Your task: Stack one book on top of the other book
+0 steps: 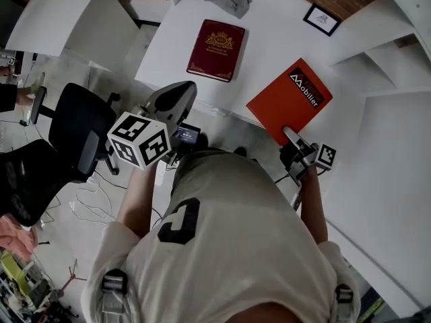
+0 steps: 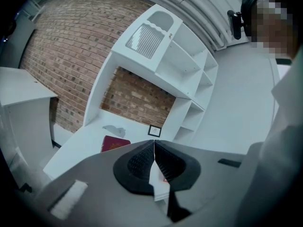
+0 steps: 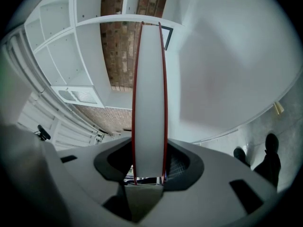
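Observation:
A dark red book (image 1: 215, 49) with a gold crest lies flat on the white table (image 1: 269, 25), towards the back. An orange book (image 1: 288, 99) sits at the table's front right, its near corner over the edge. My right gripper (image 1: 293, 138) is shut on that corner. In the right gripper view the orange book (image 3: 149, 93) runs edge-on between the jaws of my right gripper (image 3: 149, 162), white pages between red covers. My left gripper (image 1: 183, 93) hovers at the table's front edge, nearer than the dark red book (image 2: 113, 143). The left gripper (image 2: 154, 148) is shut and holds nothing.
A small framed picture (image 1: 321, 19) and a crumpled grey scrap (image 1: 229, 4) lie at the back of the table. White shelving (image 2: 189, 79) rises to the right. A black office chair (image 1: 74, 130) stands on the floor at the left.

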The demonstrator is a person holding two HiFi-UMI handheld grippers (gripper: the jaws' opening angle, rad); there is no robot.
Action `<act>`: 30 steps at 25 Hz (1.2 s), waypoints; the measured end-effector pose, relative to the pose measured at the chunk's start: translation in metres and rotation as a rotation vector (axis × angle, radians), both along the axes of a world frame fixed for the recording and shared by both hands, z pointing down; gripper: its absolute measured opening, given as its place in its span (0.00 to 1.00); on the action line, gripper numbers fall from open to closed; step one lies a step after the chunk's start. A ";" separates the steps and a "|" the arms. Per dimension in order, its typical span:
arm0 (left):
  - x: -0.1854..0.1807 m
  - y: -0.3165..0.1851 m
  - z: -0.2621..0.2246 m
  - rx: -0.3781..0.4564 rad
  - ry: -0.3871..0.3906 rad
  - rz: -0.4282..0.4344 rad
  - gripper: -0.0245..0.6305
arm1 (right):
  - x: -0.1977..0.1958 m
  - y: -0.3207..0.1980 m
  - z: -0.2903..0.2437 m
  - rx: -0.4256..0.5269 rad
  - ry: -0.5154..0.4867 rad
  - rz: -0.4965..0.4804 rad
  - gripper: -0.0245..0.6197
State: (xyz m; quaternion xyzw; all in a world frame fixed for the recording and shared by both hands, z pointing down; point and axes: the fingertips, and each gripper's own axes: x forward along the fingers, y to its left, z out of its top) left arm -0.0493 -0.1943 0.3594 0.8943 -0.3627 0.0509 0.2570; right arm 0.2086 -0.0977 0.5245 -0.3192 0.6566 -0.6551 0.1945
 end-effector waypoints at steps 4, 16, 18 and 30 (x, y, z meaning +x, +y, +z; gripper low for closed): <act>-0.020 -0.003 -0.004 0.009 -0.001 -0.006 0.04 | -0.008 -0.002 -0.004 0.007 0.017 0.011 0.29; -0.097 -0.013 -0.003 0.017 -0.006 -0.041 0.04 | -0.062 -0.023 -0.016 0.044 0.027 0.017 0.29; -0.108 -0.015 -0.001 0.016 -0.004 -0.048 0.04 | -0.071 -0.026 -0.019 0.055 0.023 0.017 0.29; -0.137 -0.023 0.019 -0.026 0.024 -0.066 0.04 | -0.100 -0.034 -0.028 0.058 0.036 -0.008 0.29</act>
